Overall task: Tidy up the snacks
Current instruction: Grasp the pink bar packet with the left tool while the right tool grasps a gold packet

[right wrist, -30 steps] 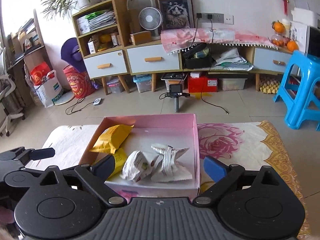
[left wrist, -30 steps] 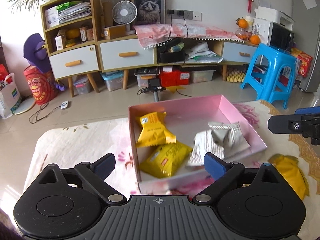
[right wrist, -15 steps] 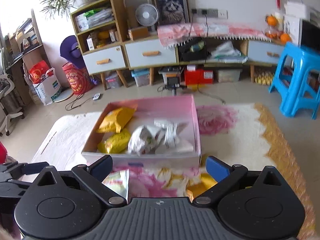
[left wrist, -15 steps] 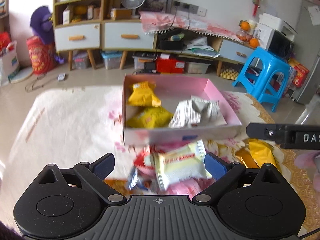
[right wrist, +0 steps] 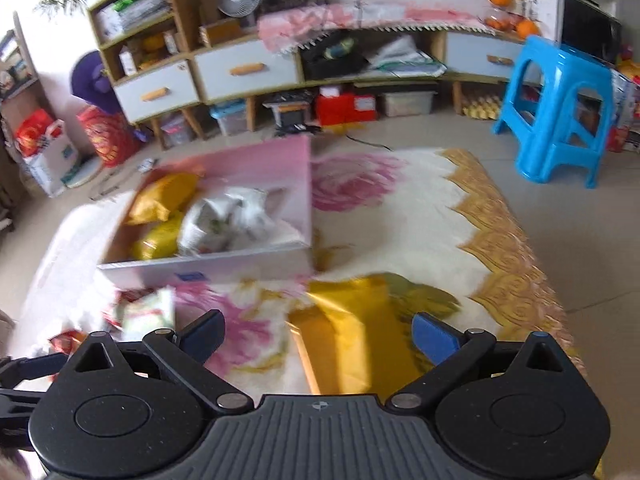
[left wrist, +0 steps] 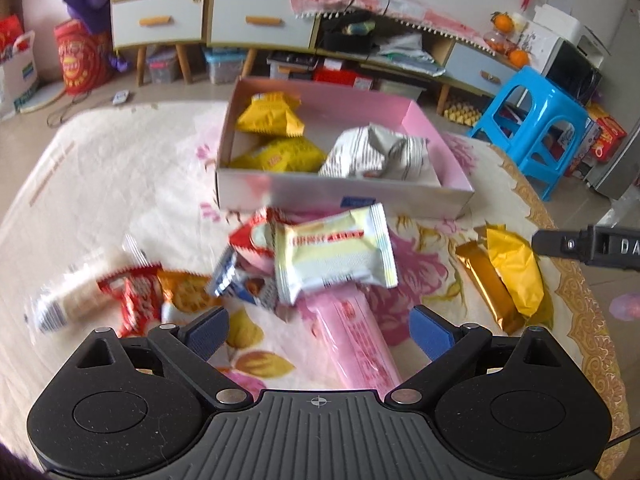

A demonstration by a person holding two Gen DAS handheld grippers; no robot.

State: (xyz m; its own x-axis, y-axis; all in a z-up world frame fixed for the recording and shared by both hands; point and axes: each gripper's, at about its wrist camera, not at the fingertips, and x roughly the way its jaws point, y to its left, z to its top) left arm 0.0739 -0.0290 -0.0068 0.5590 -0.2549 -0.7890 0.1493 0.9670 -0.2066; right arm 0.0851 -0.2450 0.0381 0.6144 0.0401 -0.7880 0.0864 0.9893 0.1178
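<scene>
A pink box (left wrist: 440, 148) on the flowered cloth holds two yellow packets (left wrist: 269, 115) and a grey striped bag (left wrist: 376, 152). In front of it lie loose snacks: a cream packet (left wrist: 334, 254), a long pink packet (left wrist: 360, 344), red packets (left wrist: 134, 290) and a gold packet pair (left wrist: 508, 276). My left gripper (left wrist: 318, 334) is open and empty, hovering over the pink packet. My right gripper (right wrist: 318, 334) is open and empty above the gold packets (right wrist: 352, 328); the box also shows in the right wrist view (right wrist: 280, 160).
A blue plastic stool (right wrist: 560, 100) stands on the floor to the right of the table. Low cabinets with drawers (right wrist: 248, 68) line the far wall. The cloth's gold border (right wrist: 508, 248) marks the table's right edge.
Both grippers have pulled back from over the box and tilted down, so the loose snacks in front of the box have come into view. Both stay open.
</scene>
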